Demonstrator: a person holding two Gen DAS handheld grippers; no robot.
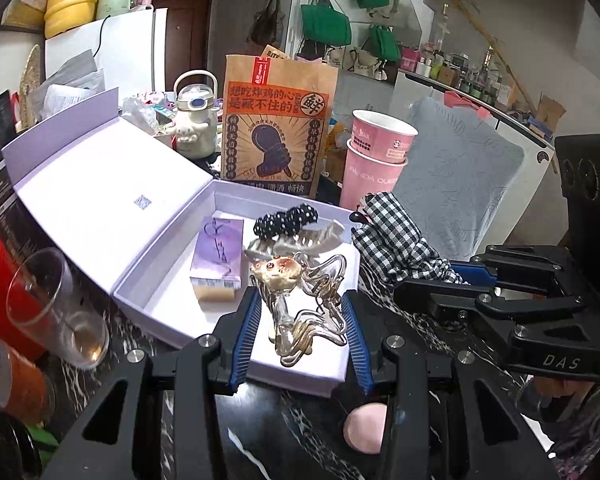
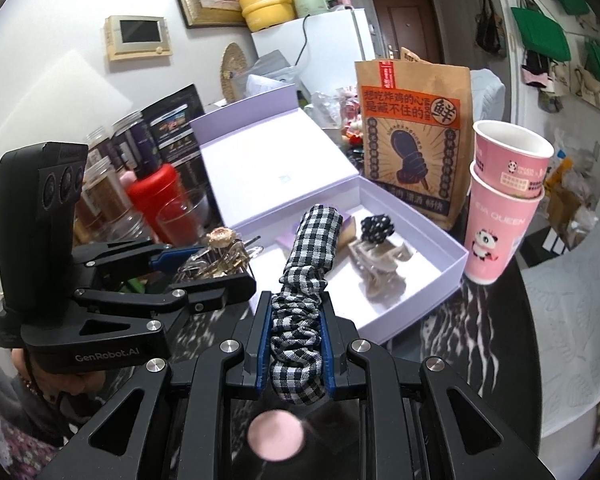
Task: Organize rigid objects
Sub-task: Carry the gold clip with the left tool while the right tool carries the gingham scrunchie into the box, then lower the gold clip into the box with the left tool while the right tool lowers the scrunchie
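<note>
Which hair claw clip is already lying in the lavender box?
The smoky grey clip with the black polka-dot bow; the clear clip with the gold charm is gripped by the left claw.

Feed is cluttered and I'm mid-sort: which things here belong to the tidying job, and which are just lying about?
Job:
- lilac box
- clear hair claw in left tongs
- checked hair tie in right tongs
- dotted clip
- small purple carton

Lying about:
- paper bag
- pink cups
- glass
- red bottle
</note>
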